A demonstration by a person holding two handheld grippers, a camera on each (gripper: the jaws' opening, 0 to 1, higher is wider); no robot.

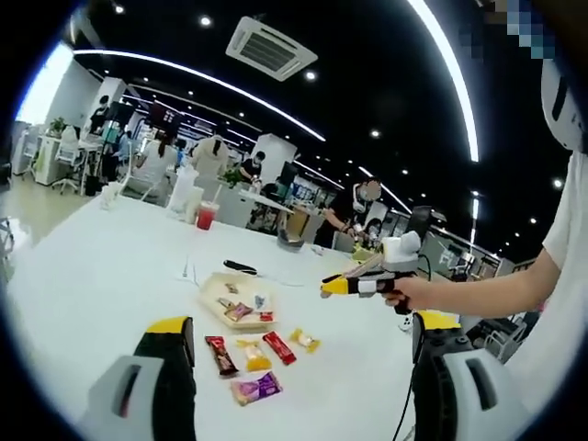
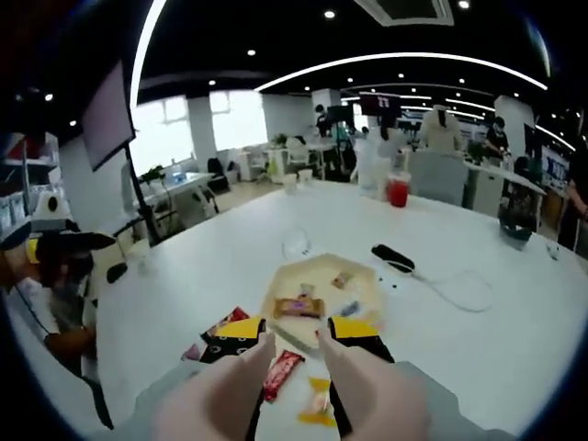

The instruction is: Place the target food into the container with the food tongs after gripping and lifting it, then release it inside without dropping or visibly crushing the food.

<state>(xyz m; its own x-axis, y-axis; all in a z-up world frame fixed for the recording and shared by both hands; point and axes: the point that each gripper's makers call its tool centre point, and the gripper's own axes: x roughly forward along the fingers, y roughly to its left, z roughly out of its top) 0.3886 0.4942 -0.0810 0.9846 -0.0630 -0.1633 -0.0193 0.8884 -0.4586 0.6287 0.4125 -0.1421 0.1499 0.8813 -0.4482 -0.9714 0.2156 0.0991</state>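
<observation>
Right claw (image 2: 292,333) is seen from its own camera with its yellow-tipped jaws parted by a narrow gap and nothing held between them; it is held above the white desk (image 2: 230,266). Just ahead of the jaw tips lies the cream tray (image 2: 322,276), with a few wrapped sweets inside, among them a brown one (image 2: 297,307) nearest the claw. Below the gap a red wrapped bar (image 2: 281,372) lies on the desk, with a yellow sweet (image 2: 319,404) to its right and a dark red packet (image 2: 228,322) to the left of the left jaw. Beyond the tray a black object (image 2: 393,258) and a thin white cable (image 2: 459,292) are seen, and further off a cup of red drink (image 2: 397,191).

In the left gripper view the right claw (image 1: 333,286) is held in a hand (image 1: 418,292) above and to the right of the tray (image 1: 213,292), its jaws close together. The left claw (image 1: 303,340) is spread wide and empty, a jaw at each lower corner. Between those jaws, on the desk (image 1: 101,276), loose sweets are laid out nearer than the tray: a brown bar (image 1: 220,355), a yellow packet (image 1: 254,355), a red bar (image 1: 279,347), a small yellow sweet (image 1: 305,340) and a purple packet (image 1: 256,388) closest to the camera. Food tongs cannot be made out in either view.
</observation>
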